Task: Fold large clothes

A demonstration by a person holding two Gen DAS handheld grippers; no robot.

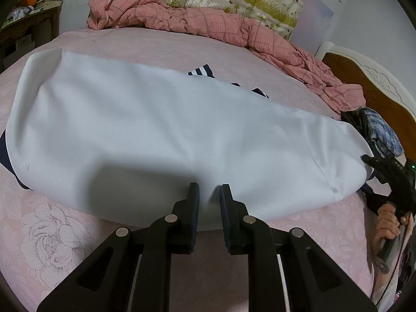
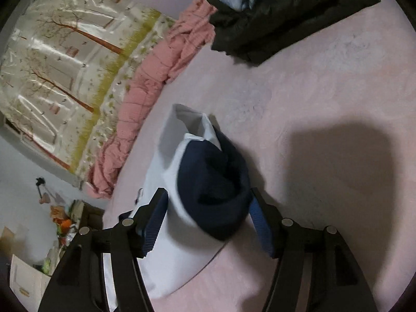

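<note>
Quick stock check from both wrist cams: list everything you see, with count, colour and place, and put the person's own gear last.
white garment: one, white with navy trim, spread across the middle of the bed
navy collar: one, dark blue, at the garment's end, between the right gripper's fingers
bedsheet: one, pale pink, floral, under everything
pink quilt: one, checked pink, bunched along the far edge
printed bedding: one, cream with trees, behind the quilt
dark clothes pile: one, black with blue denim, near the headboard
headboard: one, white and wood
left gripper: black, nearly closed over the white garment's near edge
right gripper: black, blue pads, open
hand: one, holding the right gripper's handle
</note>
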